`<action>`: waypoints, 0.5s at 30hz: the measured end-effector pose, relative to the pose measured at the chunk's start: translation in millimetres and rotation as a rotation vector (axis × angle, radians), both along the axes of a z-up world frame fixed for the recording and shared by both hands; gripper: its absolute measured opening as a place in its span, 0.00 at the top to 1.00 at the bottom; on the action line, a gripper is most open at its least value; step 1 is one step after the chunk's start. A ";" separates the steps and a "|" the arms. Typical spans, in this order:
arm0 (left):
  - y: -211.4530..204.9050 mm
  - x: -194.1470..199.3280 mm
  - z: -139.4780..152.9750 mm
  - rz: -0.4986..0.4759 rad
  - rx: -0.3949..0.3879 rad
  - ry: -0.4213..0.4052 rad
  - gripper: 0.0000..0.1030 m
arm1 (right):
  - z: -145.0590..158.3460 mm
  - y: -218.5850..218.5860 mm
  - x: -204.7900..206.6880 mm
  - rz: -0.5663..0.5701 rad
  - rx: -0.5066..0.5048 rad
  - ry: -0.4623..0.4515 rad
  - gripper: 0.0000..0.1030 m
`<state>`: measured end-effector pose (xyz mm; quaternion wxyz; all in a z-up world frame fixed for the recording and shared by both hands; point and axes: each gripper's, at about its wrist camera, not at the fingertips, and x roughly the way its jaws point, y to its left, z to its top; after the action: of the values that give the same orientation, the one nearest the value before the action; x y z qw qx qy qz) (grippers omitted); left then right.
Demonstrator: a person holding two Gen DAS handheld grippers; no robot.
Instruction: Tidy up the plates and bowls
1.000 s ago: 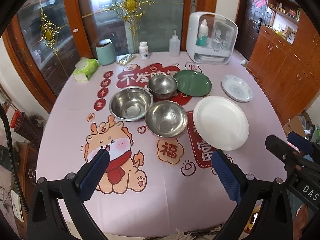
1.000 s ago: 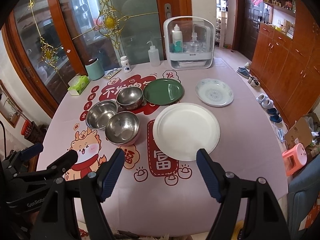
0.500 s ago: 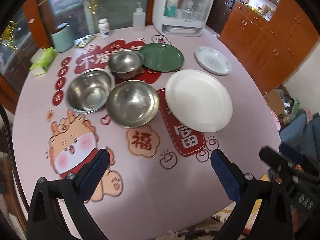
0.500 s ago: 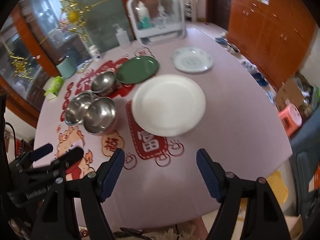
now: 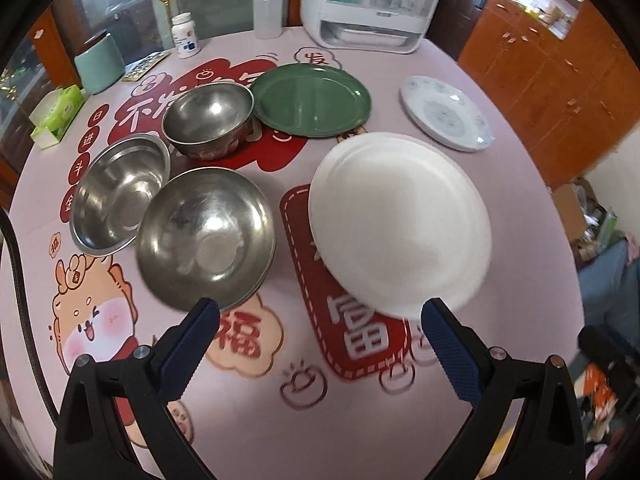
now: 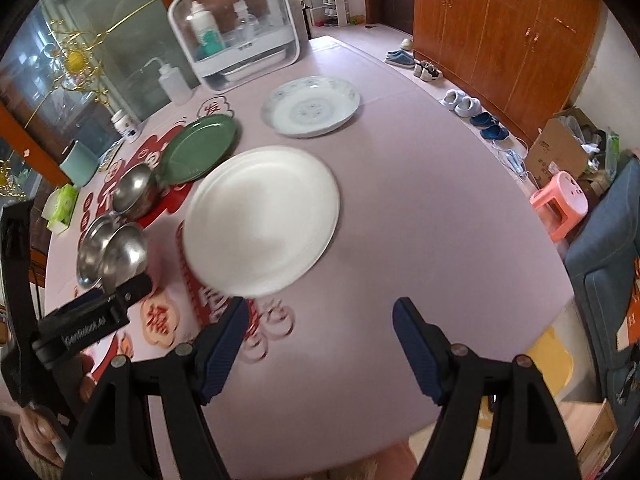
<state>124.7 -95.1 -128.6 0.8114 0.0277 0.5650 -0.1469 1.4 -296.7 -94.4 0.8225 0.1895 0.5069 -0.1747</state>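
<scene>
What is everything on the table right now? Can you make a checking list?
Surface: round table under a pink cartoon-print cloth.
Job's things: three steel bowls, unstacked; green plate, patterned plate and big white plate lying flat, apart.
Clutter: squeeze bottle, pill bottle, tissue box, mint canister, white organizer.
Grippers: left gripper and right gripper open, empty.
Cables: nothing seen.
Surroundings: wooden cabinets, shoes, pink stool.

White plate (image 5: 400, 220), green plate (image 5: 311, 99) — steel-grey bowls (image 5: 206, 236), pink tablecloth (image 5: 320, 400).
</scene>
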 end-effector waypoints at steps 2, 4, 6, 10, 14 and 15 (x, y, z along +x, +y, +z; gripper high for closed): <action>-10.0 6.6 -9.2 0.030 0.005 -0.003 0.03 | -8.6 -20.7 18.2 0.037 -0.002 0.001 0.28; -20.8 14.1 -21.4 0.062 0.009 0.014 0.03 | -19.2 -40.6 35.7 0.079 -0.003 -0.005 0.28; -26.2 20.4 -33.6 0.102 0.005 0.047 0.04 | -35.5 -60.1 57.5 0.127 0.009 0.002 0.28; -34.6 34.6 -63.4 0.210 -0.020 0.113 0.10 | -64.9 -83.0 95.7 0.225 0.047 0.022 0.28; -36.4 40.1 -80.4 0.273 -0.045 0.116 0.11 | -85.0 -88.5 130.1 0.331 0.046 0.023 0.28; -36.9 41.0 -83.6 0.285 -0.043 0.115 0.11 | -88.8 -88.5 137.0 0.350 0.048 0.024 0.28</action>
<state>165.6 -132.0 -212.2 0.7906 -0.0787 0.6057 -0.0437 138.4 -385.2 -183.2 0.8296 0.1157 0.5460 -0.0188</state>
